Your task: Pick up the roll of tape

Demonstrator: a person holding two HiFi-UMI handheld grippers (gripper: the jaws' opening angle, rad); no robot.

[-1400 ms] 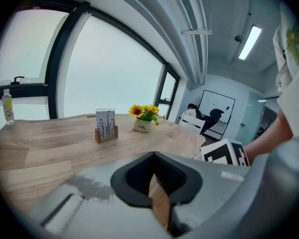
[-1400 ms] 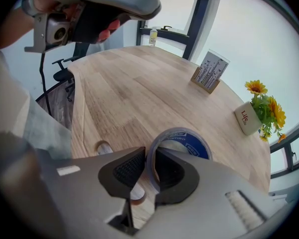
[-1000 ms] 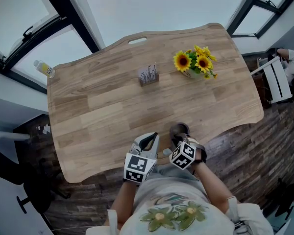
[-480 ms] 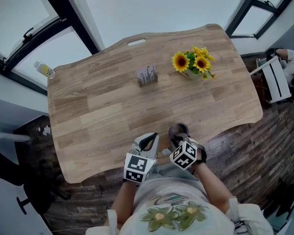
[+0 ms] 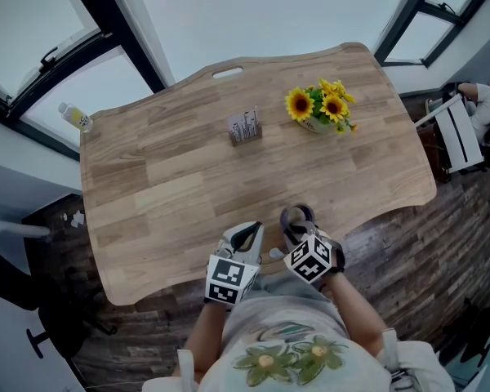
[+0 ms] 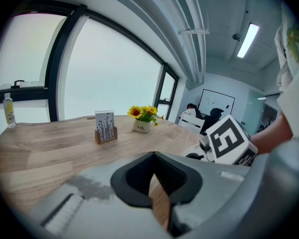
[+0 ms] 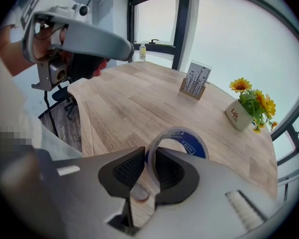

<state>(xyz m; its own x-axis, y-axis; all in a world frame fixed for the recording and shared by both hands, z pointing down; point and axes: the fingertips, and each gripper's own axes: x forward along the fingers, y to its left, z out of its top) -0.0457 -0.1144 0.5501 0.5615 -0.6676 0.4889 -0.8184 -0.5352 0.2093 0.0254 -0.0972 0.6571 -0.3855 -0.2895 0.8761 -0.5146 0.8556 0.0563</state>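
The roll of tape (image 5: 298, 216), a clear ring with a blue core, is at the table's near edge; in the right gripper view the roll (image 7: 193, 144) stands on edge, a little off the wood. My right gripper (image 5: 296, 229) points steeply down and is shut on the ring's wall, one pad inside the ring and one outside (image 7: 150, 163). My left gripper (image 5: 247, 233) hovers just left of it over the table edge, its jaws shut on nothing (image 6: 153, 156). The right gripper's marker cube (image 6: 229, 141) shows in the left gripper view.
The wooden table (image 5: 171, 178) carries a pot of sunflowers (image 5: 320, 104) at the back right and a small card holder (image 5: 245, 126) at the back middle. A bottle (image 5: 73, 115) stands on the window sill at the left. A seated person (image 5: 486, 96) is at the far right.
My right gripper has risen a little with the tape roll in its jaws, and the roll has tipped up off the table. The left gripper has stayed where it was.
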